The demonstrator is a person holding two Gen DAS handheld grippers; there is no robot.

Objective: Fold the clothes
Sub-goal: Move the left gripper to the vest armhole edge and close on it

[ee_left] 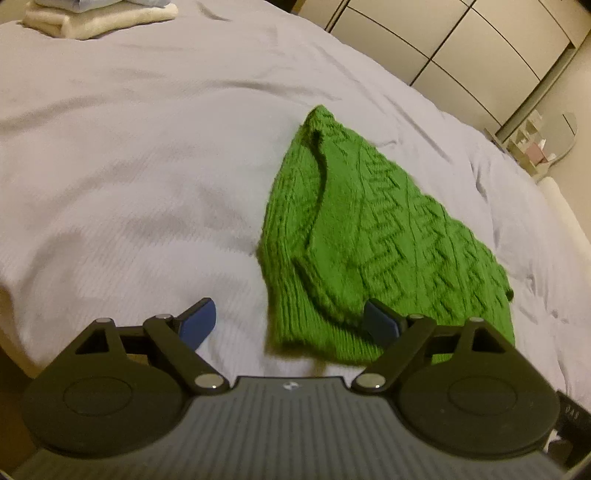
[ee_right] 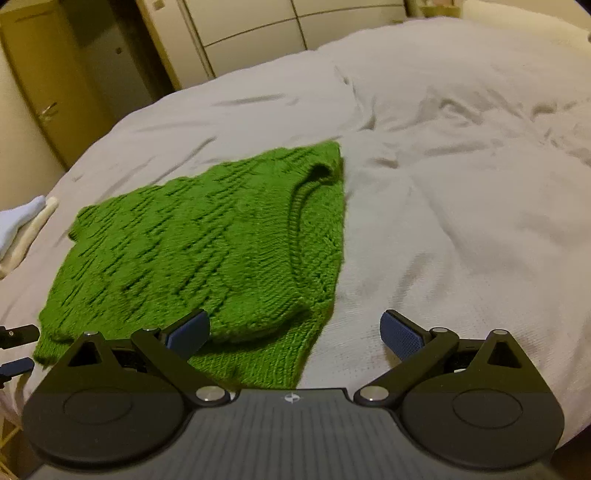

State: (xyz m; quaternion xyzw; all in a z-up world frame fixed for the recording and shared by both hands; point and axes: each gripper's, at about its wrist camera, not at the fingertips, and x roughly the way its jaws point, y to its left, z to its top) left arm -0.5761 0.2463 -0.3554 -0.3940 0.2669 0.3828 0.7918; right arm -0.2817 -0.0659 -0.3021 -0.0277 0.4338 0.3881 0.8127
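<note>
The chunky green cable-knit sweater lies part-folded on the white-sheeted bed, both the left tool and right tool spread wide and empty above its near hem, so a shallow pinch may catch only one knit layer and drag the fold askew.

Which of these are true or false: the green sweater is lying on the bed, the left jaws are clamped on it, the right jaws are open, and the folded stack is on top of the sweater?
1. The green sweater lies on the bed. True.
2. The left gripper is clamped on the sweater. False: its jaws stand wide apart, holding nothing.
3. The right gripper is open. True.
4. The folded stack sits on the sweater. False: it lies apart, at the bed's far edge.
</note>
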